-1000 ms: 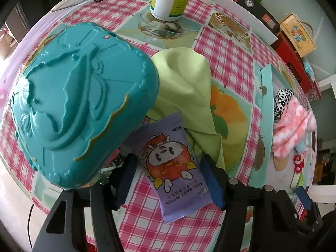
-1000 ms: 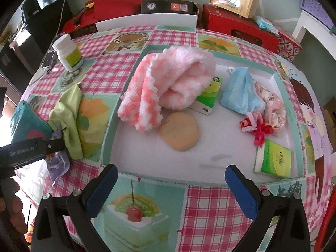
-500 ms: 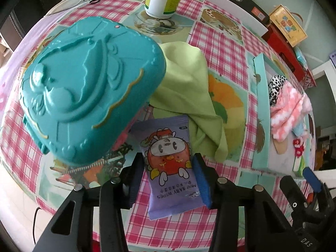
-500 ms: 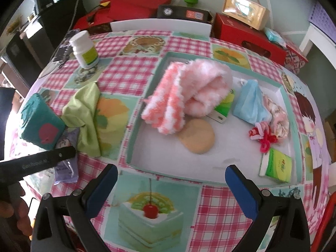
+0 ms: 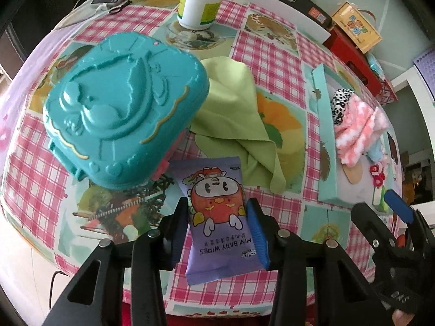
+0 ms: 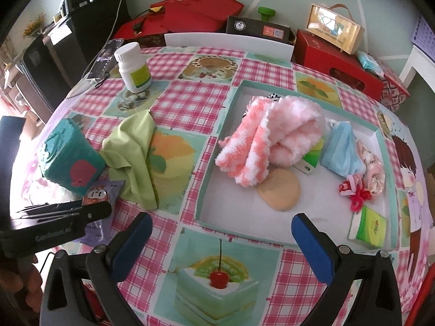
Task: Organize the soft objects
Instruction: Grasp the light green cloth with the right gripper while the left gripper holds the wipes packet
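Observation:
My left gripper is shut on a purple pack of baby wipes and holds it above the table's near-left edge. The pack also shows in the right wrist view, behind the left gripper. A green cloth lies crumpled just beyond it, also in the right wrist view. A teal-rimmed tray holds a pink fluffy cloth, a blue mask, a round tan pad, hair ties and green tissue packs. My right gripper is open and empty in front of the tray.
A teal plastic case sits left of the cloth, close to the wipes. A white bottle stands at the back left. Red boxes and a small wooden case line the far side of the table. The checked tablecloth covers the table.
My left gripper closed on the wipes pack and lifted it back toward the table edge, away from the teal case. My right gripper drew back slightly from the tray, still open.

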A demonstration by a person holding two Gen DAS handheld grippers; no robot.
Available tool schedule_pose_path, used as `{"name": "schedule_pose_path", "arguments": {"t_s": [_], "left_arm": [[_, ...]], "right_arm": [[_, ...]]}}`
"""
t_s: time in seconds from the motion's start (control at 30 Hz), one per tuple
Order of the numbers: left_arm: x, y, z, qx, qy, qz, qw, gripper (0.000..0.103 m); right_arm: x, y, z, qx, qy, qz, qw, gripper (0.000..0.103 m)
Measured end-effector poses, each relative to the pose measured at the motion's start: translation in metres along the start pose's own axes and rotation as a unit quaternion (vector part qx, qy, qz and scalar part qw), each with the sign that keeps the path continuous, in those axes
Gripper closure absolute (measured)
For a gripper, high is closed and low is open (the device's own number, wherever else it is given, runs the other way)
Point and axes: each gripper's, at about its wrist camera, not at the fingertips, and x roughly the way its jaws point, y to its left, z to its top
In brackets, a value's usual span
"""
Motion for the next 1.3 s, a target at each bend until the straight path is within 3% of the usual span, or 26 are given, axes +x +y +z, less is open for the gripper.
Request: {"name": "schedule_pose_path", "arguments": {"t_s": [0.27,0.37,0.47,0.7,0.87,1.0,1.3], "left_arm": [[-0.015,0.008,-0.012,0.019,-0.008,-0.005,0.9998,0.059],[-0.015,0.010,-0.013,0.021,-0.009,-0.008,0.9997,0.059],[-0.013,0.013,-0.014,0.022,-0.009,-0.004,0.9997,0.060],[-0.009,0.019,-0.018,0.023,-0.003,-0.010,0.9997,0.060],[-0.002,0.019,-0.019,0.028,0.000,-0.004,0.9996,0.060],[0.002,0.013,-0.018,0.034,0.001,0.002,0.9994,0.060],[0.008,0.013,-0.014,0.037,0.002,0.000,0.9993,0.058]], "right_arm": [[-0.002,0.020,0.009,-0.036,-0.028,0.052,0.998,0.000],[0.001,0.033,0.014,-0.058,-0.033,0.068,0.995,0.004],[0.007,0.043,0.018,-0.070,-0.032,0.083,0.994,0.015],[0.030,0.048,0.025,-0.069,-0.012,0.115,0.991,0.023],[0.047,0.058,0.029,-0.088,0.004,0.118,0.989,0.030],[0.064,0.066,0.031,-0.104,0.026,0.122,0.987,0.047],[0.083,0.086,0.033,-0.135,0.038,0.119,0.983,0.062]]}}
